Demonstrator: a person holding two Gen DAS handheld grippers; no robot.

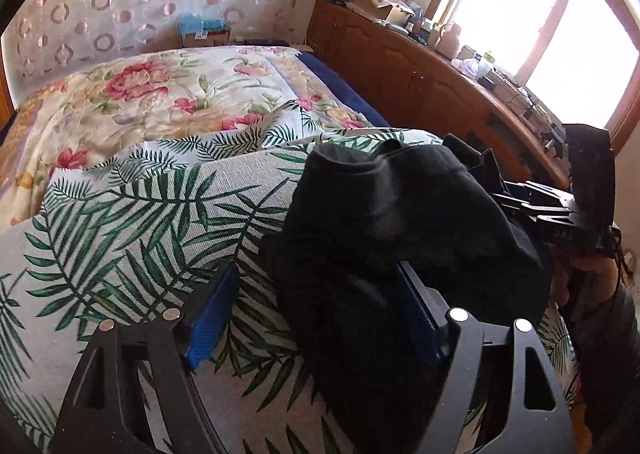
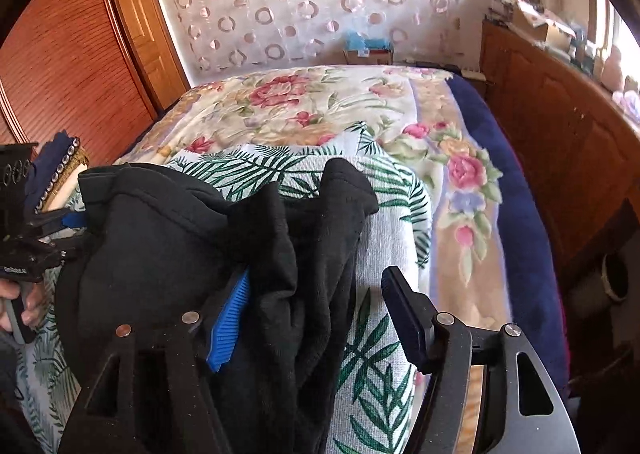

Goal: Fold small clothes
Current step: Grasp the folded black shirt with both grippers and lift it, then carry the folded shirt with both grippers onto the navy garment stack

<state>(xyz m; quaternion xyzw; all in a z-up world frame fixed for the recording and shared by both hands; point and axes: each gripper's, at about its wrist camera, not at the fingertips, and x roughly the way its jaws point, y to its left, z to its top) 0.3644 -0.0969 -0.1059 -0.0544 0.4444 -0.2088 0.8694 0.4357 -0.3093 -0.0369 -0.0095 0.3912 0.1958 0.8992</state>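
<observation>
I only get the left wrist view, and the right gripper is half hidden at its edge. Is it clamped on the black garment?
Observer: No. The right gripper has its jaws open. The garment drapes over one pad; the other finger is bare above the leaf cloth.
Operator: Is anything lying behind my left gripper?
Observer: Yes, a small pile topped by a navy cloth sits just past the left gripper.
Operator: And beyond that pile?
Observer: A slatted wooden door stands beside the bed.
</observation>
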